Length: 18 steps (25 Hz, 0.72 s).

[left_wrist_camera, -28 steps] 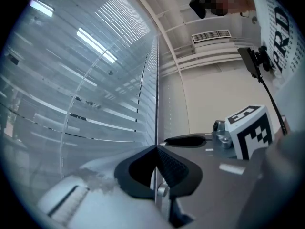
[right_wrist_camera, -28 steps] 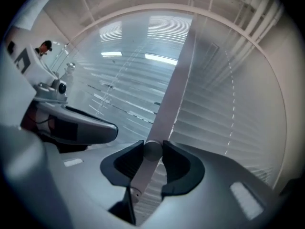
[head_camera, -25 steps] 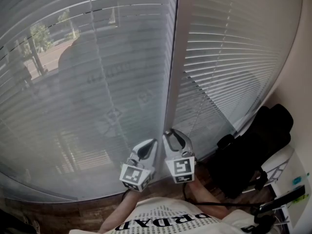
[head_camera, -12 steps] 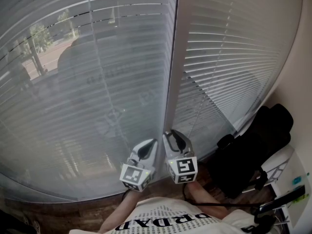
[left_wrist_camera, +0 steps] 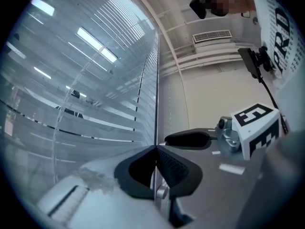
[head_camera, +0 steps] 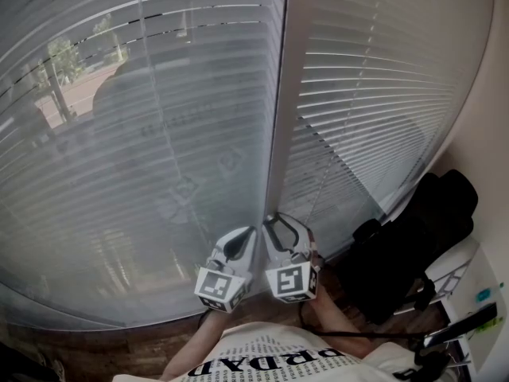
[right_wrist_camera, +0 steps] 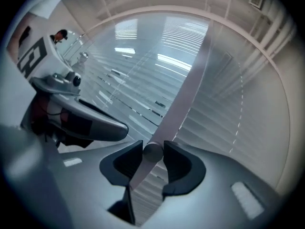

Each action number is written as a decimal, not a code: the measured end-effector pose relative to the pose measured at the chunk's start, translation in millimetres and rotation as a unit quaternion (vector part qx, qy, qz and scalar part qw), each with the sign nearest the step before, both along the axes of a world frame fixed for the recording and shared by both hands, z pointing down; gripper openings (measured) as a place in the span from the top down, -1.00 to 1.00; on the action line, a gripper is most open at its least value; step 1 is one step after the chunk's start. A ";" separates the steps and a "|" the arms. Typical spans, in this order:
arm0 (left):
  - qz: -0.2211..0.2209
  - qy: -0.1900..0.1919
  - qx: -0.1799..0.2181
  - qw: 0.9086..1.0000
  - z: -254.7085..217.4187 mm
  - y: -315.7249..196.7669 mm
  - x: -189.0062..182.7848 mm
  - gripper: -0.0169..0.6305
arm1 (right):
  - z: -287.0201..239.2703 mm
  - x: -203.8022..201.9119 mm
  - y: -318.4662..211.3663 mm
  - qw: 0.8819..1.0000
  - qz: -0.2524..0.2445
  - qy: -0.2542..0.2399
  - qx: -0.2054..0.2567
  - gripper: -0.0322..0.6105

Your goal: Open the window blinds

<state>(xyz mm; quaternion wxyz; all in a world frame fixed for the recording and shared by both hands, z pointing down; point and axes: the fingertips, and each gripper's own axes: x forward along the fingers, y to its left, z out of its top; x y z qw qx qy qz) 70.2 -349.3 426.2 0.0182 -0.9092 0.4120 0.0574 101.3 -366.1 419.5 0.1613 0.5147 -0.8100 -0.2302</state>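
The window post (head_camera: 278, 118) stands straight ahead of me, with the left blind (head_camera: 143, 134) on one side and the right blind (head_camera: 374, 94) on the other. My left gripper (head_camera: 250, 234) sits just left of the post's foot. My right gripper (head_camera: 278, 218) is directly before the post, a rod (right_wrist_camera: 152, 152) between its fingers (right_wrist_camera: 178, 163), which have just been opening. A chair (head_camera: 413, 237) stands well right of the post.

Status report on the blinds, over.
Left gripper jaws together. Right gripper jaws clamp pale tilt wand, just opening slightly. White slatted blinds down, left one part see-through. Nothing blocking.
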 end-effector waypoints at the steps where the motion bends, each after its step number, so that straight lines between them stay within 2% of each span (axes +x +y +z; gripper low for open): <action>1: 0.001 0.001 0.001 1.000 -0.4 0.4 1.1 0.97 | 2.5 -0.8 0.1 0.999 0.006 0.035 0.007 0.45; 4: -0.002 0.004 -0.001 1.000 -1.2 -0.5 2.4 0.97 | 7.1 -0.8 -2.1 0.990 0.025 0.132 0.034 0.45; 7: -0.004 0.008 -0.001 1.000 -2.3 -1.4 3.6 0.97 | 8.5 -1.6 -4.5 0.986 0.026 0.157 0.045 0.45; 11: -0.009 0.008 0.000 1.000 -0.7 -2.4 1.3 0.97 | 8.9 -2.2 -3.6 0.988 0.021 0.146 0.046 0.48; 18: -0.013 0.007 0.001 1.000 -1.8 -5.1 -0.3 0.97 | 6.2 -0.6 -4.0 0.998 0.015 0.063 0.023 0.48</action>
